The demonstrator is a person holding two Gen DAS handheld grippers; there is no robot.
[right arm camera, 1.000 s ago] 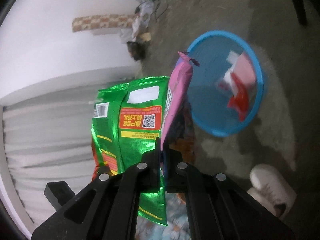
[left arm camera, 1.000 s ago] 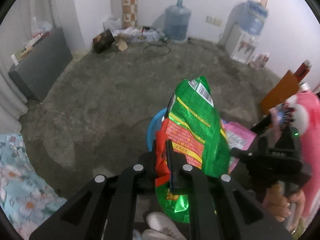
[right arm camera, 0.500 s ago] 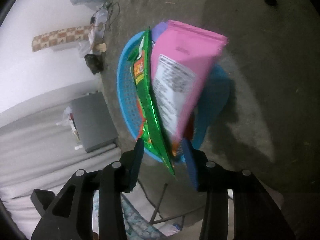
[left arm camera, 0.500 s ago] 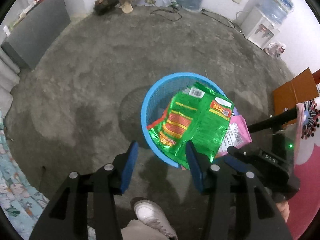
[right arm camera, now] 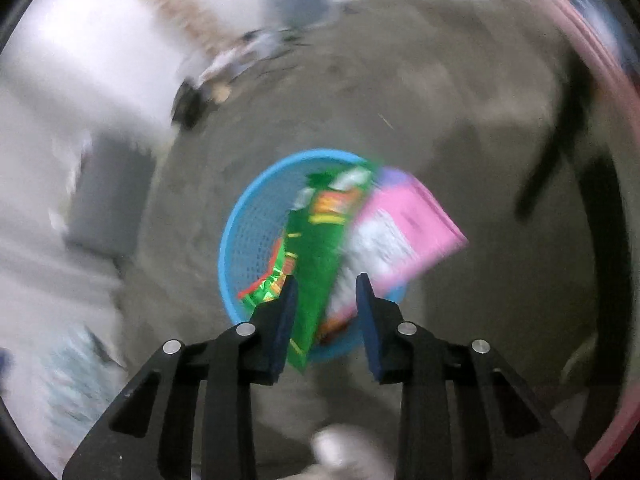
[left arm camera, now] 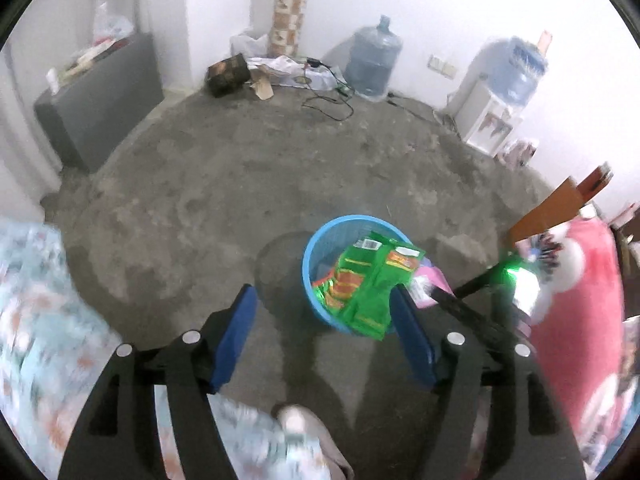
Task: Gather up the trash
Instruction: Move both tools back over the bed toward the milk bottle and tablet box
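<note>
We see soft, even indoor light with bright white walls (left arm camera: 440, 8) and only faint shadows on the grey floor (left arm camera: 240, 184). The left wrist view is fairly sharp at its centre, smeared at the lower corners, and a green glare (left arm camera: 510, 270) flares at the right. The right wrist view is heavily motion-blurred throughout. Both bend strongly toward dark circular fisheye edges.

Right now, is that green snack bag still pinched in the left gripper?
No, the left gripper is open, and the green snack bag lies across the blue basket.
</note>
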